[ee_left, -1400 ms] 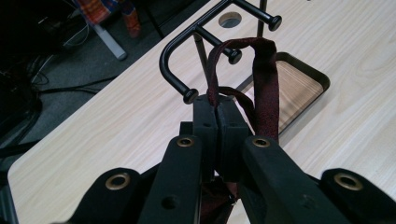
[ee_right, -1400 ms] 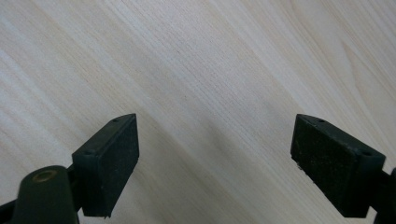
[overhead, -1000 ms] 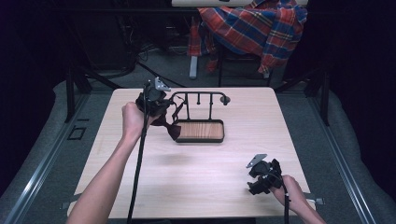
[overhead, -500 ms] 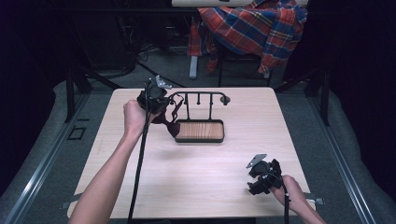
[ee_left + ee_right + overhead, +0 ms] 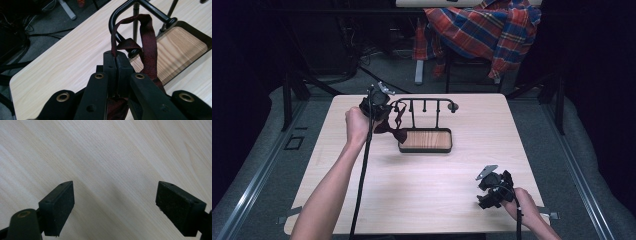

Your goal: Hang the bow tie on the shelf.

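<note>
black jaws (brass screws), bare forearms — sleeveless

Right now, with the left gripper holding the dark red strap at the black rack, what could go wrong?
1. The left gripper is shut on the dark red strap, which loops over the hooked end of the black rack. A hard pull might tip or drag the rack.
2. The strap is twisted near the jaws, so it may snag on the hook instead of sliding free.
3. The right gripper sits open near the table's front edge, too far to steady the rack.
</note>
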Motion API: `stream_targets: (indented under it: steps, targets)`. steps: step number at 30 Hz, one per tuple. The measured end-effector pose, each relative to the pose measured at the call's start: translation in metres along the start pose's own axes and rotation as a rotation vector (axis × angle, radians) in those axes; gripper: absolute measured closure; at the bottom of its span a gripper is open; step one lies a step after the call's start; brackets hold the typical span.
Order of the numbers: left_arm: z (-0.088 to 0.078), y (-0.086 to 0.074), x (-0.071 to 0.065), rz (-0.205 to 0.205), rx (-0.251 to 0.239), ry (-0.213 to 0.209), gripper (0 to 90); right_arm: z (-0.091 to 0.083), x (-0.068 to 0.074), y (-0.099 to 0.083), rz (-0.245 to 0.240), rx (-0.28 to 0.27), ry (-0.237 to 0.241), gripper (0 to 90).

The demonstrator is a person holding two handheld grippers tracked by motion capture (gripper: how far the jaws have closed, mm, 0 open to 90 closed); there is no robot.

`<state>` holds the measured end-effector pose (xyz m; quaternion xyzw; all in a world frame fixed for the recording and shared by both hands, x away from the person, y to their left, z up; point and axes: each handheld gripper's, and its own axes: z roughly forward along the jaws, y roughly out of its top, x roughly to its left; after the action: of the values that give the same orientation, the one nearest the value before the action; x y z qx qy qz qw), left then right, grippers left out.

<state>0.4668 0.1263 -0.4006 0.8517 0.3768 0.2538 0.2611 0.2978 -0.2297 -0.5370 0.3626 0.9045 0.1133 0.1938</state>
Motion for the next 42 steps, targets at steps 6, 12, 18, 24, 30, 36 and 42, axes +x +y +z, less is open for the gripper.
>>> stream_targets:
  steps: [6,12,18,24,30,36,42]
  targets:
    - [0.004,0.001,0.001,0.004,0.001,0.02,88.1,0.0,0.0,0.0,-0.001,0.001,0.0,15.1]
    - [0.011,0.0,0.001,-0.004,0.008,0.023,88.0,0.0,0.0,0.0,0.0,0.0,0.001,15.1]
    - [0.015,-0.002,0.003,-0.017,-0.003,0.033,87.6,0.0,0.0,0.0,-0.002,0.0,0.001,15.1]
    - [0.019,-0.004,0.002,-0.027,-0.009,0.034,86.9,0.0,0.0,0.0,-0.004,0.002,-0.001,15.0]
    - [0.023,-0.007,0.002,-0.032,0.001,0.036,86.1,0.0,0.0,0.0,-0.001,-0.001,0.004,15.0]
    - [0.024,-0.009,-0.001,-0.027,0.01,0.028,83.2,0.0,0.0,0.0,-0.003,0.003,0.001,15.0]
    - [0.027,-0.01,-0.001,-0.03,0.011,0.039,80.8,0.001,0.0,0.0,0.001,-0.002,0.01,15.1]
